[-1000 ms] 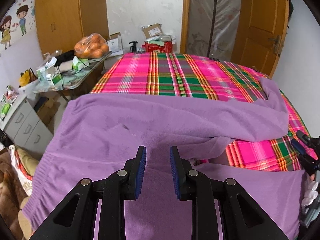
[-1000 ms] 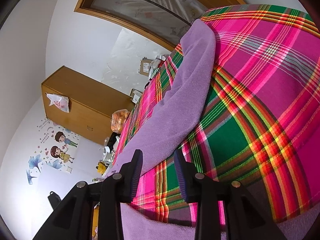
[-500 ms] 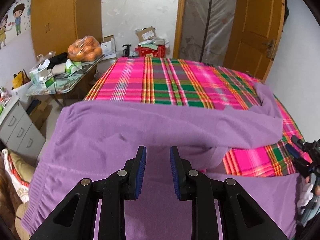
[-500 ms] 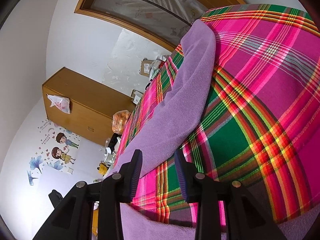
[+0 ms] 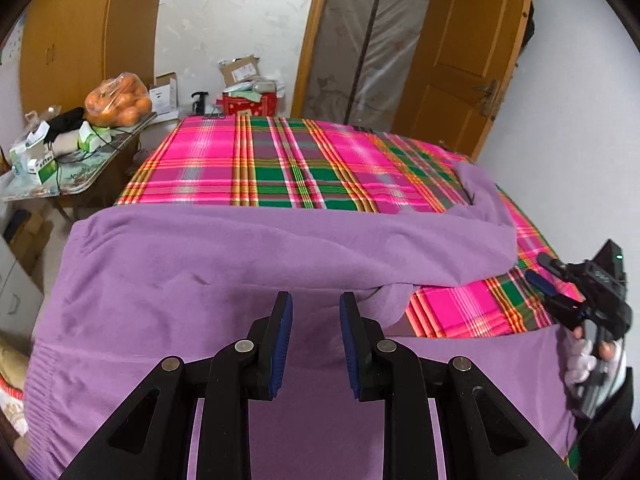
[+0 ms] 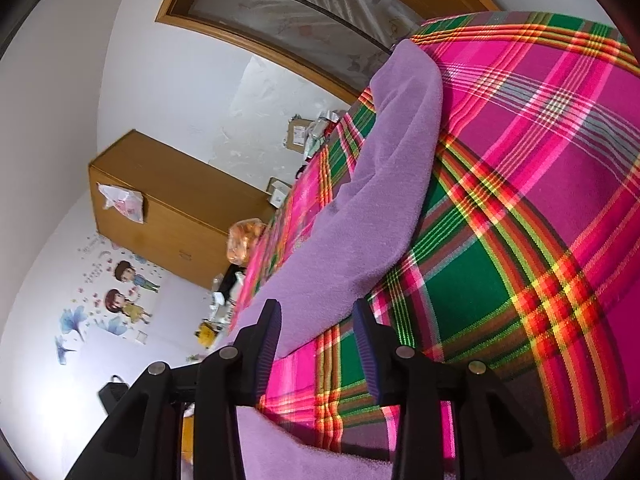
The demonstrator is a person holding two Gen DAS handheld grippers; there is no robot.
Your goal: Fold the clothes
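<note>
A purple sweater lies spread on the plaid bedcover. One sleeve is folded across the body toward the right. My left gripper is open and empty, hovering over the sweater's lower middle. My right gripper shows at the right edge of the left wrist view, open, above the bedcover beside the sweater's lower right part. In the right wrist view the right gripper is open and tilted, with the purple sleeve ahead and purple fabric under it.
A cluttered side table with a bag of oranges stands left of the bed. Boxes sit at the bed's far end. A wooden wardrobe and door line the walls. White drawers are at the left.
The left gripper has shifted so that the sweater sits lower and more centred in its view. The right gripper has moved slightly; both stay open and empty.
</note>
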